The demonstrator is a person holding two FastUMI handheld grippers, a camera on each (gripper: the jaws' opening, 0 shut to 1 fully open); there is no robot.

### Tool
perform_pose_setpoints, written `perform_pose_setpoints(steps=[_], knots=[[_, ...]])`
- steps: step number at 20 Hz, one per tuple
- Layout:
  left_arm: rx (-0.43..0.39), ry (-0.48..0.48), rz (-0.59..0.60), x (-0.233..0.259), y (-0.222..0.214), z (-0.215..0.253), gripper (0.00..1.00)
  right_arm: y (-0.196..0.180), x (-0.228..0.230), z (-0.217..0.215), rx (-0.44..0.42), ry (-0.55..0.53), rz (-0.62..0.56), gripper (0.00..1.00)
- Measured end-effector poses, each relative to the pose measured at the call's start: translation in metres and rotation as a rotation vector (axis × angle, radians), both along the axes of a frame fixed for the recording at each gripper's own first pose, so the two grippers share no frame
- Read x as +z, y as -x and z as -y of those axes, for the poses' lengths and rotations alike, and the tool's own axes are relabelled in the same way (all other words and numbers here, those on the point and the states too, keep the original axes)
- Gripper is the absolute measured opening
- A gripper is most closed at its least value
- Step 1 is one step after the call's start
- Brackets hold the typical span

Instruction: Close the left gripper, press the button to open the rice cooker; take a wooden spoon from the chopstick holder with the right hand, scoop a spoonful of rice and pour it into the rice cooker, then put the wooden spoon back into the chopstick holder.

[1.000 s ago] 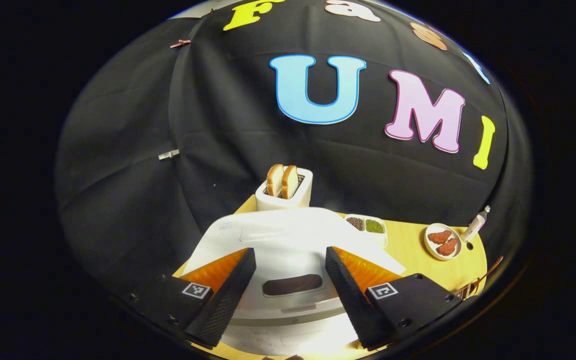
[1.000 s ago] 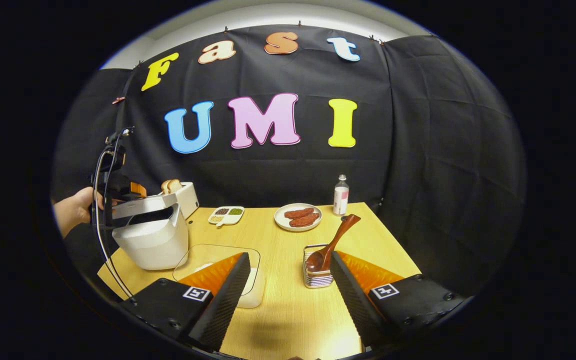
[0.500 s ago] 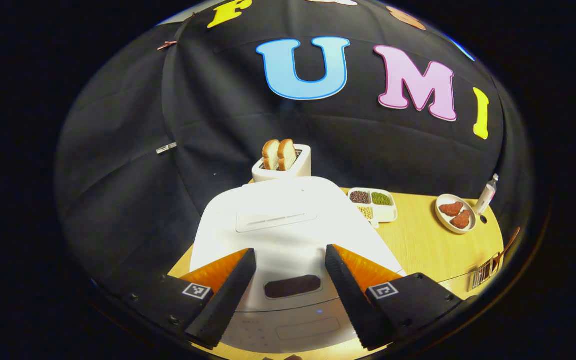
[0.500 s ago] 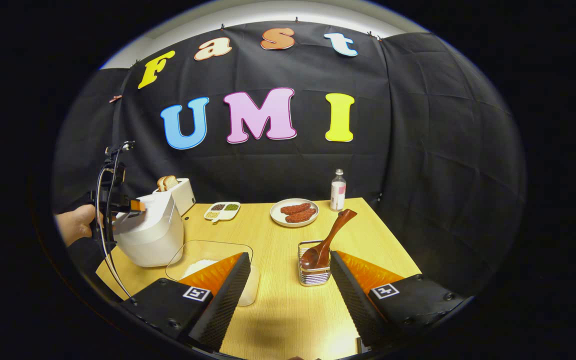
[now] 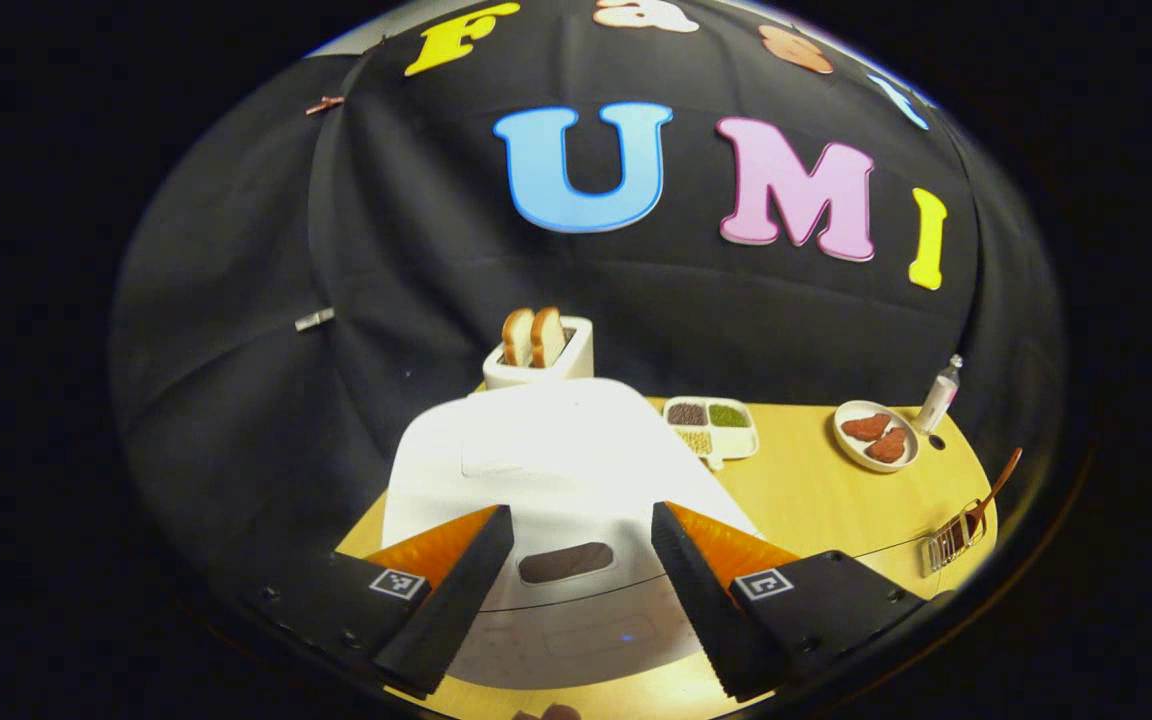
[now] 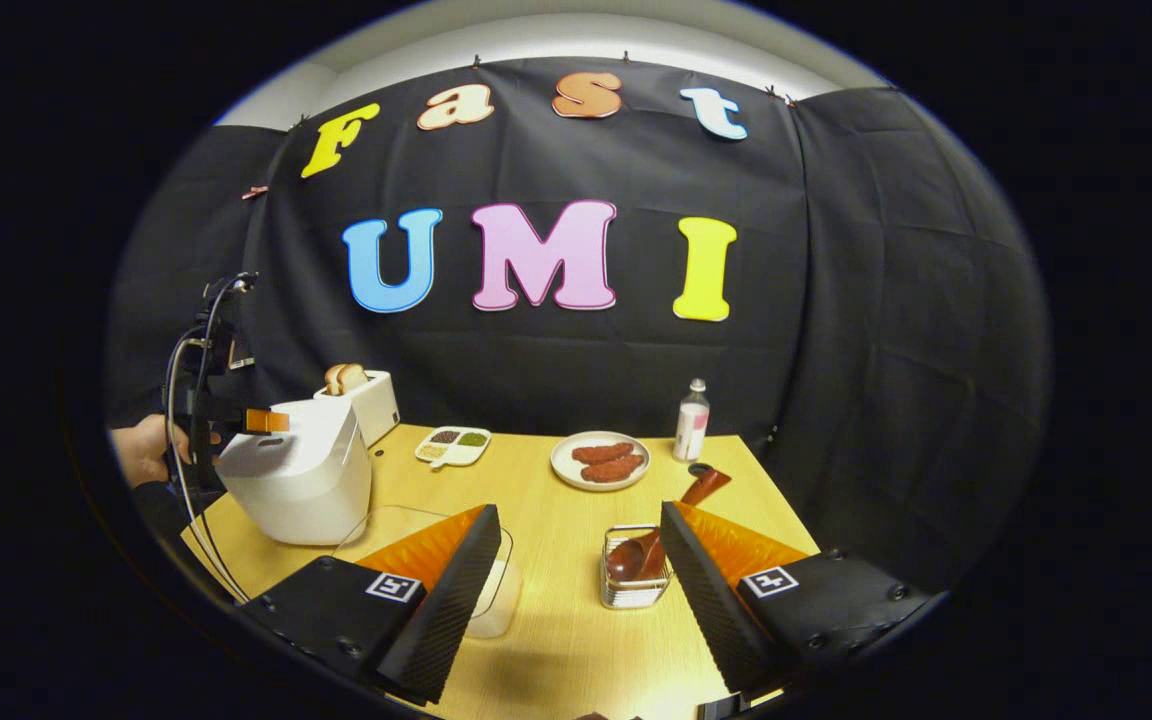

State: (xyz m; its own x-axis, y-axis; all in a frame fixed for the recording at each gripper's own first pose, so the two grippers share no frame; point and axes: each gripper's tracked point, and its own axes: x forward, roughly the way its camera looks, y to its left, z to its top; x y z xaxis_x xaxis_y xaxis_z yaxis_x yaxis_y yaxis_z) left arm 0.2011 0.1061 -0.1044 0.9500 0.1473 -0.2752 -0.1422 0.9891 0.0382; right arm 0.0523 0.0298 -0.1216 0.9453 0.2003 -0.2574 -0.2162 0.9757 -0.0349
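The white rice cooker [image 5: 546, 470] stands with its lid down, and my left gripper [image 5: 579, 510] hovers open just above its front. The dark button [image 5: 566, 562] lies between the two fingers, untouched. In the right gripper view the cooker [image 6: 298, 485] sits at the table's left edge, with a hand [image 6: 141, 450] holding the left gripper [image 6: 254, 421] over it. My right gripper [image 6: 576, 512] is open and empty above the table. The wooden spoon [image 6: 671, 525] leans in the wire chopstick holder [image 6: 633, 585] beside the right finger. A clear container of rice [image 6: 491, 590] is partly hidden behind the left finger.
A toaster with bread [image 6: 361, 395] stands behind the cooker. A divided dish of beans [image 6: 451, 445], a plate of meat [image 6: 601, 460] and a small bottle [image 6: 691, 420] line the far side of the wooden table [image 6: 556, 640].
The cooker's lid, raised a second ago, has come down and is shut. The left gripper has drawn back slightly. The right gripper has shifted, so the holder appears nearer its right finger.
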Motion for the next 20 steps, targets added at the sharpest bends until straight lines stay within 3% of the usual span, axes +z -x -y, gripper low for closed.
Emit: perform_pose_setpoints(steps=[4,11,16,20], knots=[[-0.072,-0.024,0.152,0.077,0.048,0.033,0.95,-0.014,0.04,-0.019,0.036,0.006,0.075,1.0],[-0.108,0.06,0.255,0.129,0.14,0.057,0.94,-0.005,0.095,-0.038,0.052,-0.042,0.098,1.0],[-0.08,0.12,0.262,0.139,0.176,0.047,0.95,0.008,0.117,-0.017,-0.045,-0.07,0.099,1.0],[-0.04,0.031,0.267,0.141,0.192,0.021,0.95,0.022,0.122,0.004,-0.14,-0.026,0.118,1.0]])
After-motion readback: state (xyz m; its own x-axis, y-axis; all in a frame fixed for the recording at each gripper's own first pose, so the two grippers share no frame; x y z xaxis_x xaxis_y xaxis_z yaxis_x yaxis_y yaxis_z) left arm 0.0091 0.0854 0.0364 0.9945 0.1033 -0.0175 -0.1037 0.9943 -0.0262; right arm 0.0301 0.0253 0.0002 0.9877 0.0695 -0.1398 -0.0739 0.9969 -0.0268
